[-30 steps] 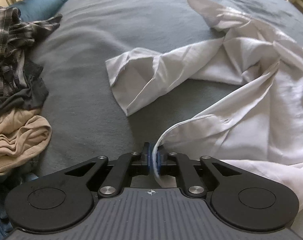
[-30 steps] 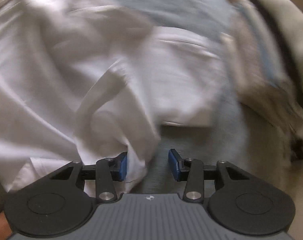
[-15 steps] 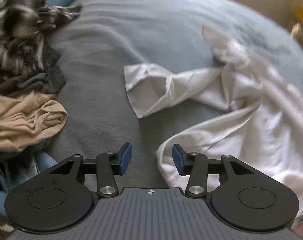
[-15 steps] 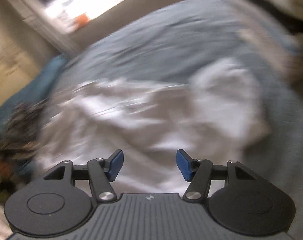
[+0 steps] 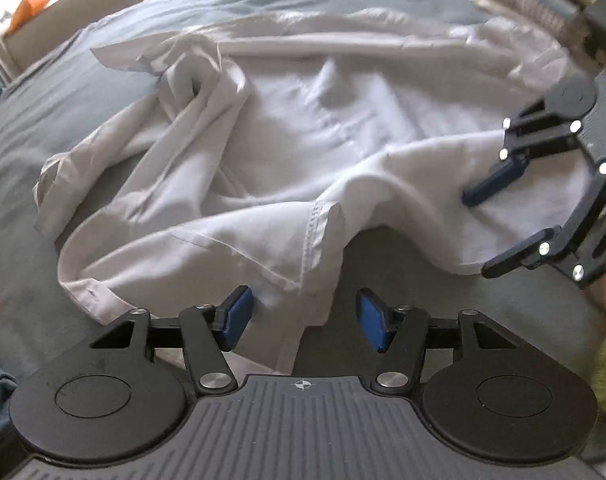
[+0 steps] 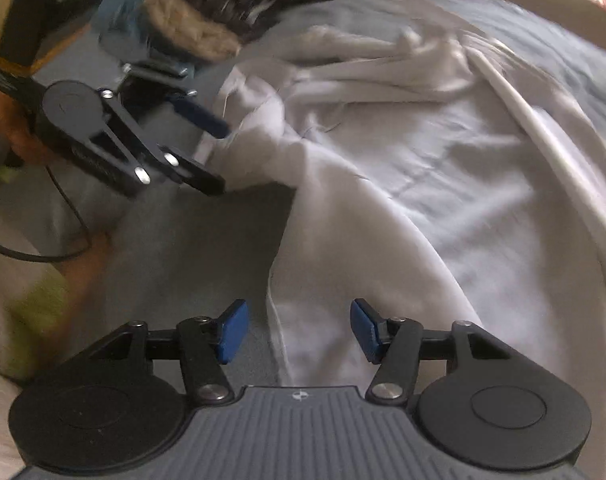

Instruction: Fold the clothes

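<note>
A second ago the left claw [image 5: 303, 320] was pinched on the edge of the white shirt [image 5: 303, 128]; it has since let go, and both claws have swung round so that each now sees the other across the shirt. The pile of clothes [image 6: 207, 12] that lay beside the left claw now shows only at the far edge of the bed [image 5: 443, 280], in the right wrist view, blurred.

The left claw stands apart, its jaws opening. A hem corner of the shirt lies between its blue pads [image 5: 235, 320], close against the left pad, but the pads do not press on it. The right claw [image 6: 299, 330] is also apart, its jaws closing slightly. A fold of the shirt's edge runs up between its pads [image 6: 365, 330], and neither pad grips it.

The shirt lies crumpled and spread over the middle of the grey bed, with one sleeve [image 5: 115, 152] twisted out toward the bed's far left side in the left wrist view. Its near edge rises in an arch over bare blanket between the two claws. In the left wrist view the right claw sits at the shirt's right edge, one finger over the cloth. In the right wrist view the left claw sits at the shirt's left edge, with a hand [image 6: 7, 120] behind it.
</note>
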`<state>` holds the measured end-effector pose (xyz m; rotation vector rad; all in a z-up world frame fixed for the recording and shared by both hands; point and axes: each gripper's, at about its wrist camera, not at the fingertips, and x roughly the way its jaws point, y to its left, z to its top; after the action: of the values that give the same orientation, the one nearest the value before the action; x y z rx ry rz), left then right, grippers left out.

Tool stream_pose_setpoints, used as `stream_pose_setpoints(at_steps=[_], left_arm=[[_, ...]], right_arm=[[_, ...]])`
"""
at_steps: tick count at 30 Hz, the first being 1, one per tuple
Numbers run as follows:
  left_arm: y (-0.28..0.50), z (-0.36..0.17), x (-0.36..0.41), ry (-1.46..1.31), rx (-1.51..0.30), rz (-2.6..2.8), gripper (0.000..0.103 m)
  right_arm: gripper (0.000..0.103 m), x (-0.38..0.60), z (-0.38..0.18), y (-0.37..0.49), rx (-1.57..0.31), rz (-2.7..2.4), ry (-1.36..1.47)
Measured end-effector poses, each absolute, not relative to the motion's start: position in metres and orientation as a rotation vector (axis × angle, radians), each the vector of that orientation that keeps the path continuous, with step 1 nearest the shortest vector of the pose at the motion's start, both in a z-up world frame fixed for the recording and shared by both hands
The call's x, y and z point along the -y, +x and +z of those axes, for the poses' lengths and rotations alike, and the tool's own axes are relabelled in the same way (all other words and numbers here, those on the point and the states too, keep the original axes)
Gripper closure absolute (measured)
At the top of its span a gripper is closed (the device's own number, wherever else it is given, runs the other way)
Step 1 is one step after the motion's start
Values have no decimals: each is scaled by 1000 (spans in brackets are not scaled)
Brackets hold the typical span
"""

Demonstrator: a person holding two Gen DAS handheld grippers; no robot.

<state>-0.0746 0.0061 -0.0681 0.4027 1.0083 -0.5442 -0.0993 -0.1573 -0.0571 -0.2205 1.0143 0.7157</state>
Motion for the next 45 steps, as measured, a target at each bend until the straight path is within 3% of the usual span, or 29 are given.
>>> stream_pose_setpoints(at_steps=[2, 4, 5, 6, 7, 16, 23, 27, 29, 31, 37, 41, 45], left_arm=[[-68, -76, -14, 346, -1015, -520, 63], [-63, -80, -22, 280, -1032, -503, 79], [-62, -79, -28, 254, -1037, -500, 86], [-60, -77, -33, 230, -1041, -497, 90], [-60, -72, -40, 211, -1041, -498, 92], [-77, -39, -108, 137, -1073, -486, 94], [-80, -49, -126, 214, -1160, -415, 95], [-69, -38, -137, 196, -1156, -361, 93], [-64, -25, -143, 174, -1128, -348, 92], [-58, -14, -140, 148, -1099, -367, 90], [-30, -5, -97, 74, -1047, -502, 81], [-3, -33, -46, 35, -1057, -560, 79], [28, -61, -12, -49, -1093, -556, 79]], right_arm=[[56, 141, -64, -100, -1001, 703, -297], [78, 143, -67, -98, -1003, 657, -289], [84, 146, -67, -97, -1002, 641, -279], [99, 152, -66, -95, -1004, 629, -265], [103, 159, -63, -93, -1013, 617, -239], [103, 229, -33, -91, -1122, 686, 18], [103, 227, -51, -112, -1361, 894, 15], [99, 220, -57, -120, -1471, 921, -60], [93, 229, -46, -120, -1466, 935, -37], [59, 250, -23, -115, -1408, 940, 56], [25, 315, 21, -73, -1118, 695, 189], [20, 339, 9, -17, -989, 308, 114], [12, 343, -24, 25, -1014, 208, 74]])
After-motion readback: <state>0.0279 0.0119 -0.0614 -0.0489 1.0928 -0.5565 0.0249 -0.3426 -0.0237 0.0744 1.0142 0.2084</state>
